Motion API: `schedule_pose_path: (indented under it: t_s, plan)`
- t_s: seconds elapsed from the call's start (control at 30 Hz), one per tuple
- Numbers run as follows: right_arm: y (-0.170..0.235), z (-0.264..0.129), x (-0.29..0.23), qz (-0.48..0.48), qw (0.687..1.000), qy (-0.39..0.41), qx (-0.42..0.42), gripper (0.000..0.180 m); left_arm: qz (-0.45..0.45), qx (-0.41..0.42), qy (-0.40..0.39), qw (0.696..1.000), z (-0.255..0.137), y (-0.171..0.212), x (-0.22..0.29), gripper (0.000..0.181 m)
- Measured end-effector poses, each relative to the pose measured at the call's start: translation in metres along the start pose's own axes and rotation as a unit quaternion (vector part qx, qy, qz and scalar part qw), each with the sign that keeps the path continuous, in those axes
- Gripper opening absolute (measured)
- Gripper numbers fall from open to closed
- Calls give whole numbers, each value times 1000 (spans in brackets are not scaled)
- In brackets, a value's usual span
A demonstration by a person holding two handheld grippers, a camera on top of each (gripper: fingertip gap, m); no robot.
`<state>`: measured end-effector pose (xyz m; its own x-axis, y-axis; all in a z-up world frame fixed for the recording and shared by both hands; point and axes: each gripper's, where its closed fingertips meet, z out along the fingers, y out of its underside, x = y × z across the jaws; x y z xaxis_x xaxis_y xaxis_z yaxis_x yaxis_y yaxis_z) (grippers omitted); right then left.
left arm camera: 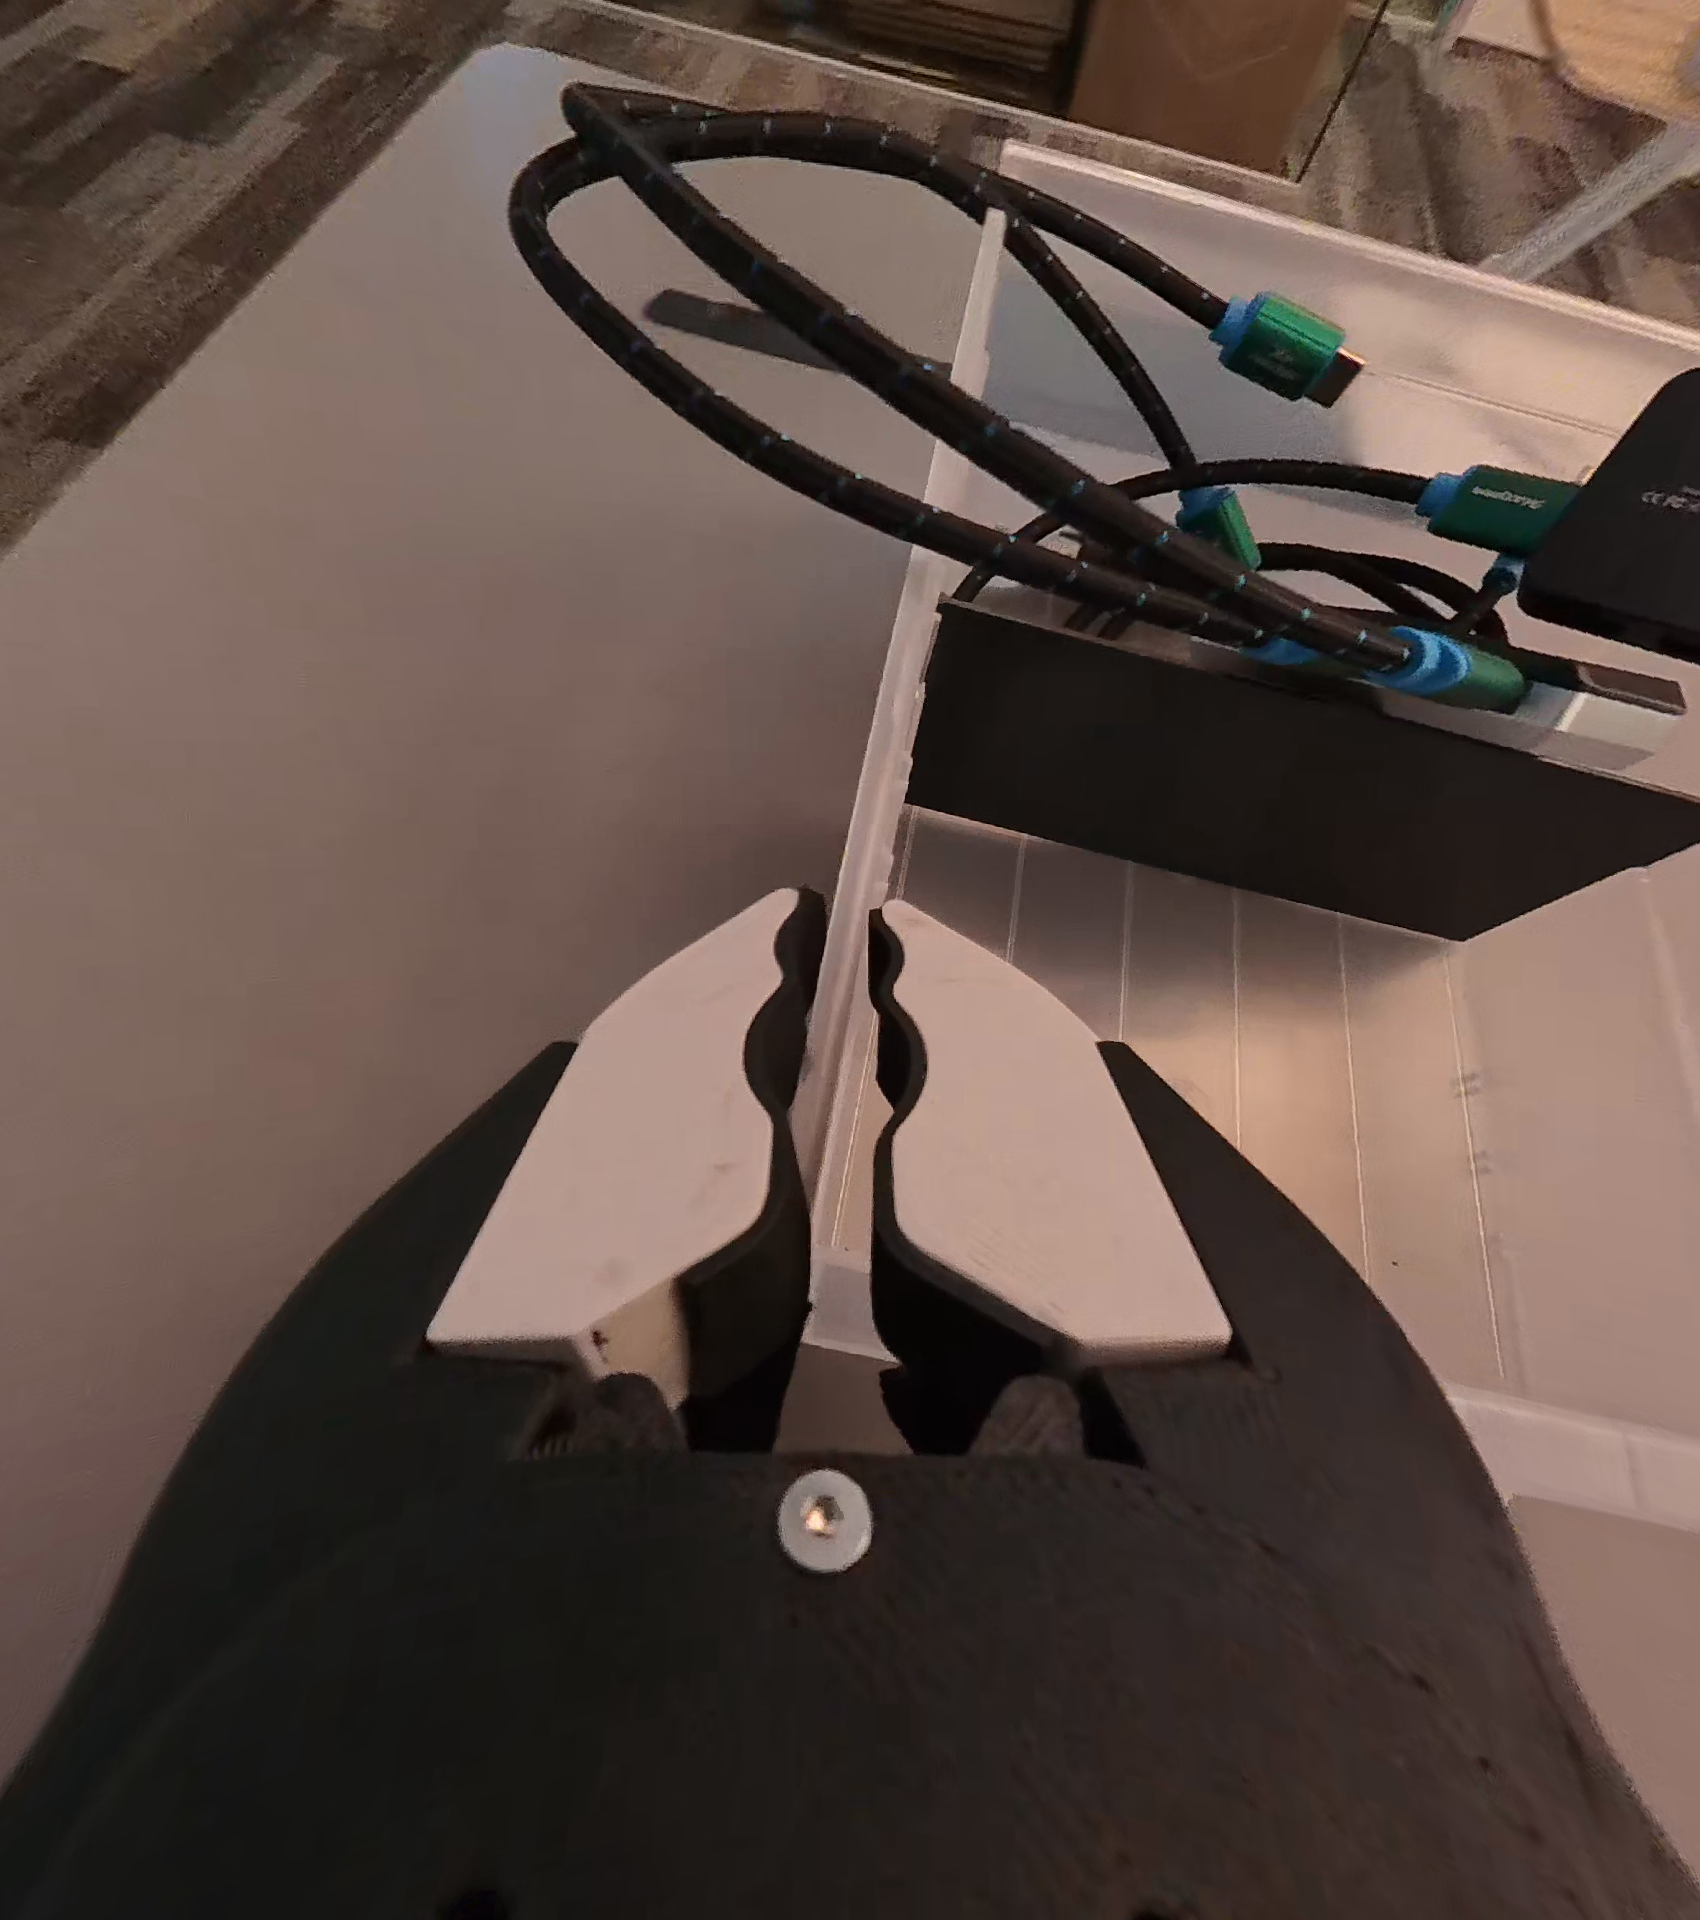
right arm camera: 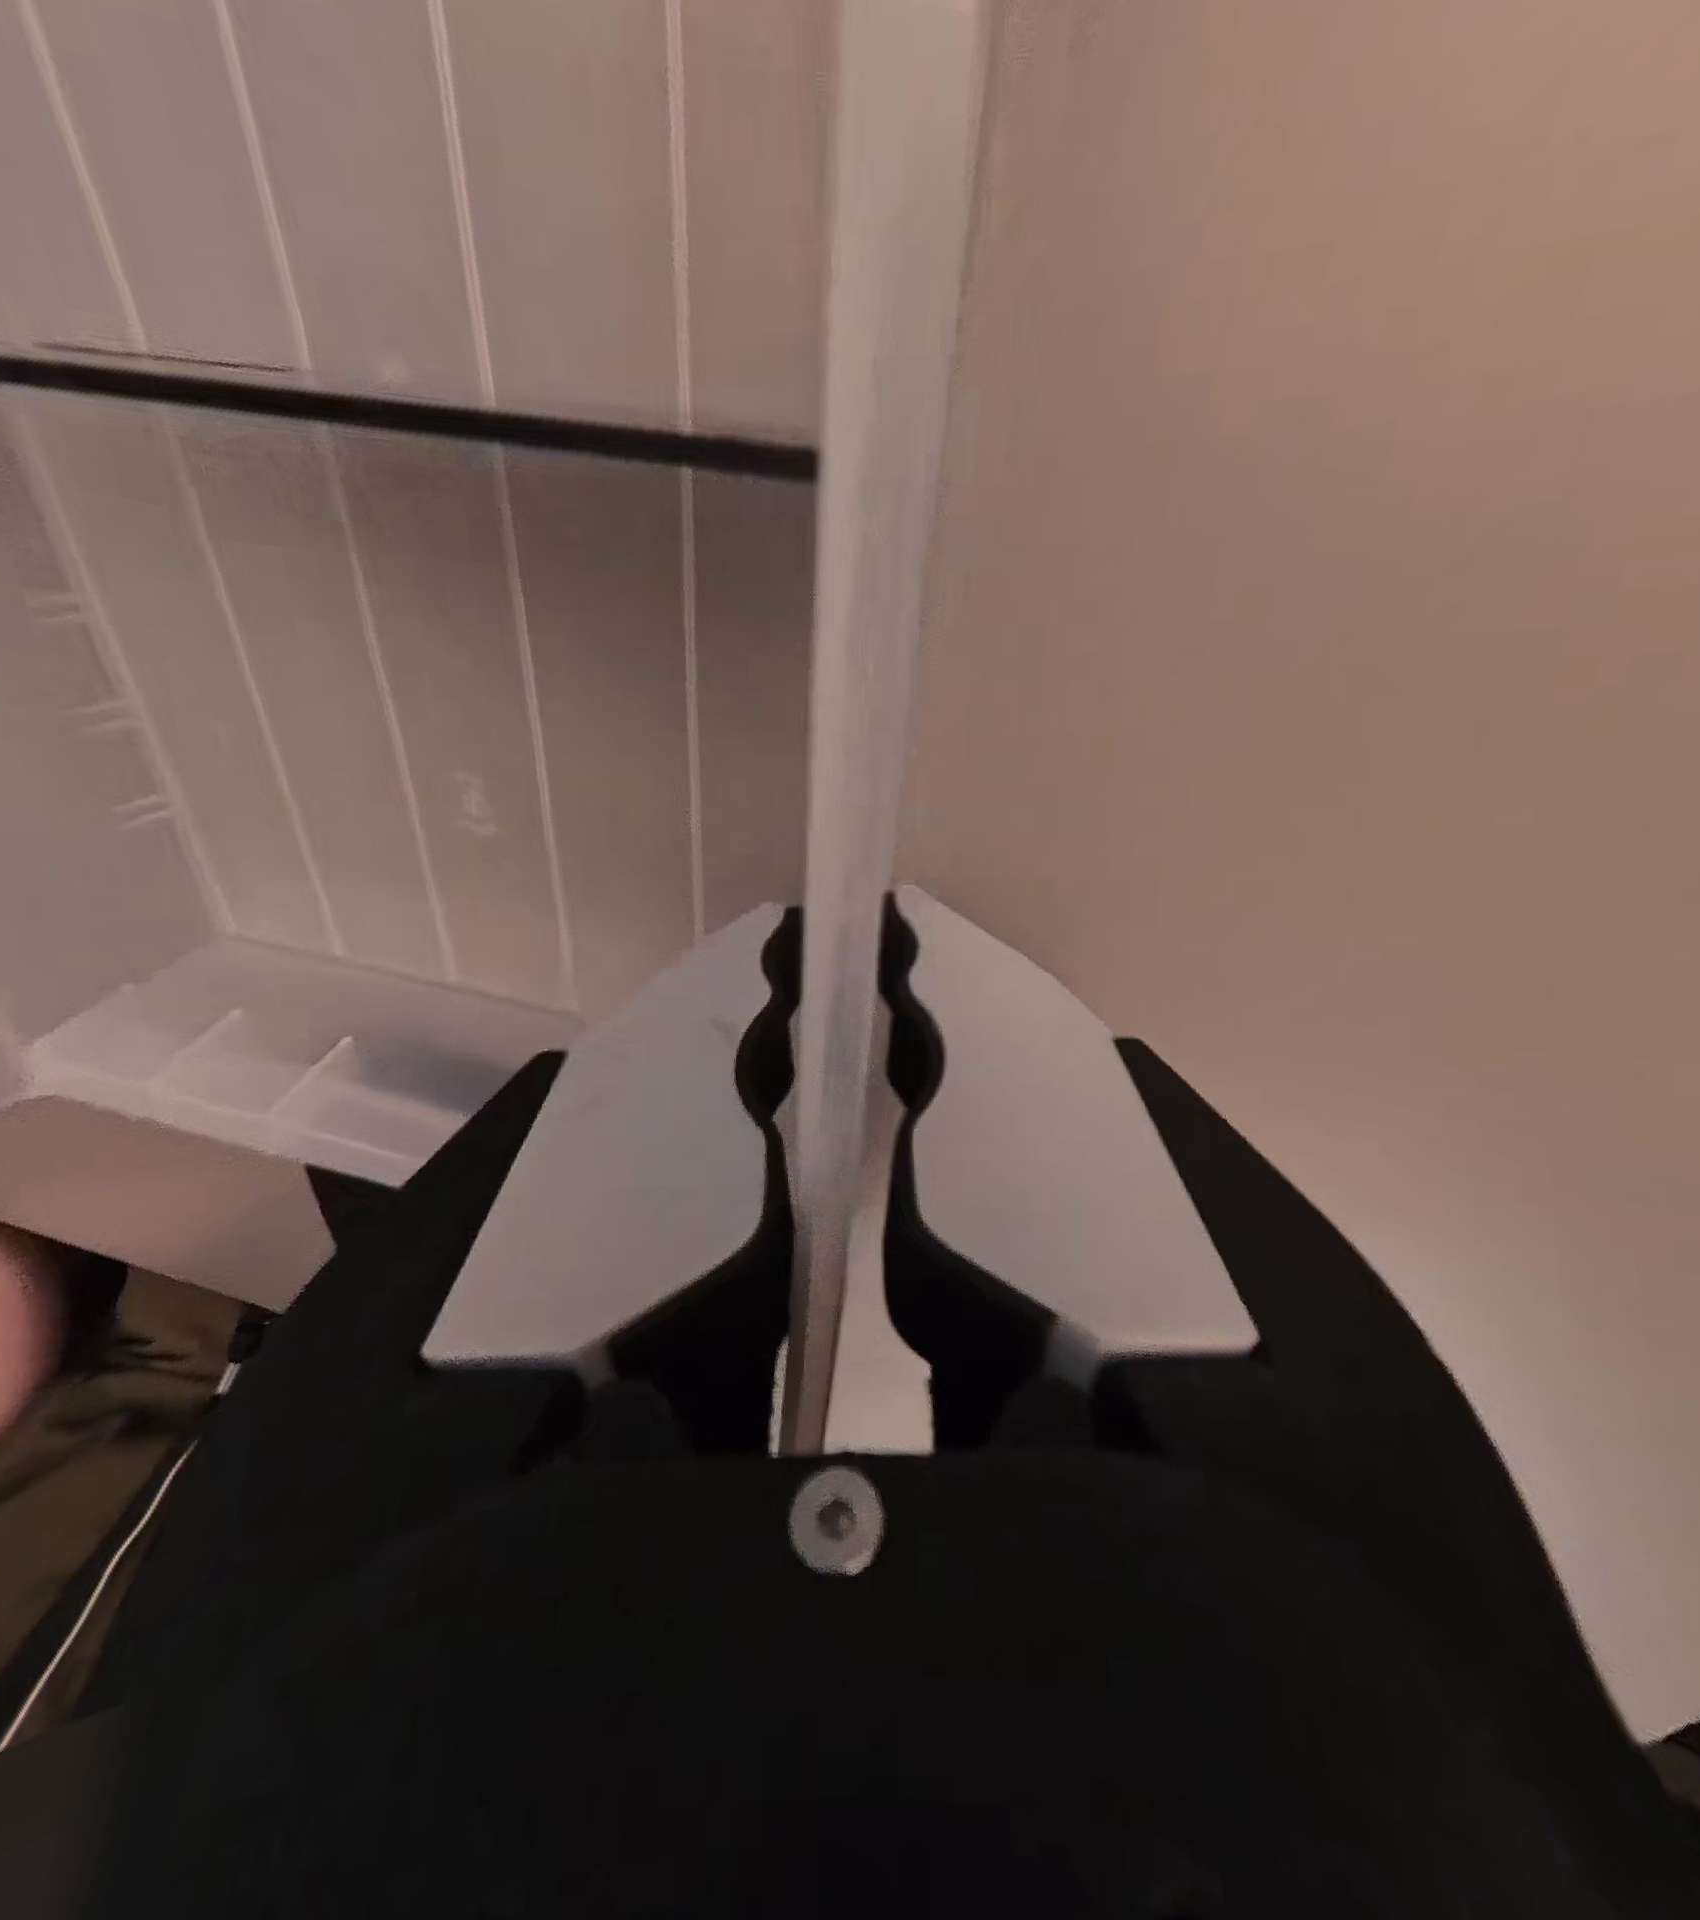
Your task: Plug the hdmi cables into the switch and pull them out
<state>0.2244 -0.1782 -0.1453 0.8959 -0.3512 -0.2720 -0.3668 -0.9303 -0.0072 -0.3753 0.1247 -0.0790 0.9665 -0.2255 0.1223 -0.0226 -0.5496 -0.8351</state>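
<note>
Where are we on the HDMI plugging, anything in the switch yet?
One green-ended cable appears seated in the black switch; another plug hangs free. In hand: left gripper and right gripper each straddle a wall of the clear bin, apparently gripping it. Left: remaining plugs, then pulling out.

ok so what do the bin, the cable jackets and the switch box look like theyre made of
Bin: translucent frosted plastic, probably; light passes through its walls and moulded ribs show. Cable jackets: braided fabric sleeve, black with blue flecks visible in the weave. Switch: matte black casing, likely plastic, though metal can't be ruled out.
</note>
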Motion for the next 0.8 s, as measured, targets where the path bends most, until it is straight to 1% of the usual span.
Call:
schedule_pose_path:
  t_s: [0.1, 0.27, 0.5, 0.6, 0.8]
  plan:
    - [13, 1, -6, -5, 1000, 8, -30, 14, -7, 1, -12, 1000, 1, -3, -19, 8]
    - [15, -1, 2, 44, 998, 18, -29, 11, -18, 6, -27, 999, -2, -4, -43, 8]
    - [30, -4, 18, 81, 996, 15, -30, 8, -25, -19, 4, 999, 1, -7, -54, 7]
    - [30, -4, 18, 86, 996, 17, -32, 5, -16, -23, -2, 1000, 5, -10, -60, 9]
    - [20, -3, 15, 74, 996, 40, -36, 6, -7, -16, -6, 1000, 8, -13, -67, 10]
